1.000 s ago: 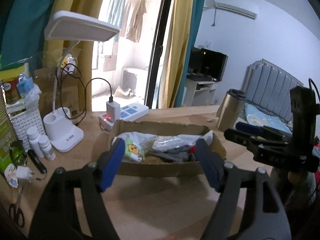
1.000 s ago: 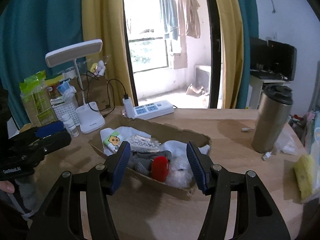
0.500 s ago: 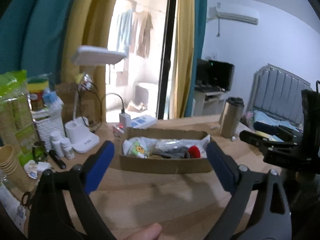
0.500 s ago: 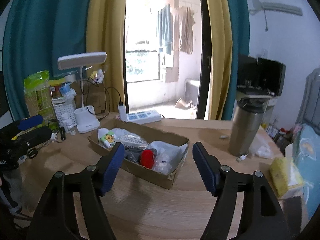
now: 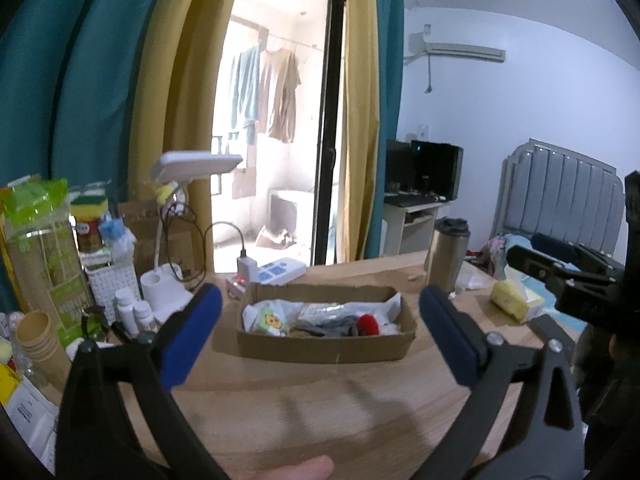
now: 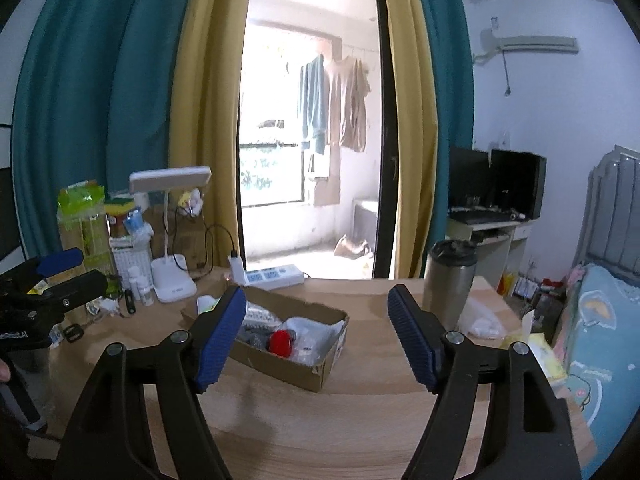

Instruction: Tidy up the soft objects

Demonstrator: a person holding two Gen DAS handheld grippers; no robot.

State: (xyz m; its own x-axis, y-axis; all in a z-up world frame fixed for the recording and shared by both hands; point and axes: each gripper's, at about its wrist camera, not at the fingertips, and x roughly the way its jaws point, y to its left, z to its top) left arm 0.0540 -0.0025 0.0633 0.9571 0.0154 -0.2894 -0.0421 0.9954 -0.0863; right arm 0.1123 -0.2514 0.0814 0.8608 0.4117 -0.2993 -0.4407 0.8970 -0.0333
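A shallow cardboard box (image 5: 324, 346) sits mid-table with soft things in it: a red pompom (image 5: 367, 324), grey socks (image 5: 328, 325) and a white bag with a cartoon print (image 5: 268, 316). My left gripper (image 5: 318, 300) hovers above the table in front of the box, well short of it. Its jaws are opening wide and nothing is between them. The right gripper (image 6: 316, 294) is also back from the box (image 6: 280, 368), open and empty, with the red pompom (image 6: 280, 342) showing beyond it. Each view catches the other gripper at its edge.
A white desk lamp (image 5: 168, 280), small bottles (image 5: 134, 310), paper cups (image 5: 38, 336) and a white basket crowd the table's left. A power strip (image 5: 276, 272) lies behind the box. A steel tumbler (image 6: 450, 284) and a yellow tissue pack (image 5: 510, 300) stand at the right.
Both grippers have drawn back from the box and risen, so the box looks smaller and farther. Both pairs of jaws have spread wider.
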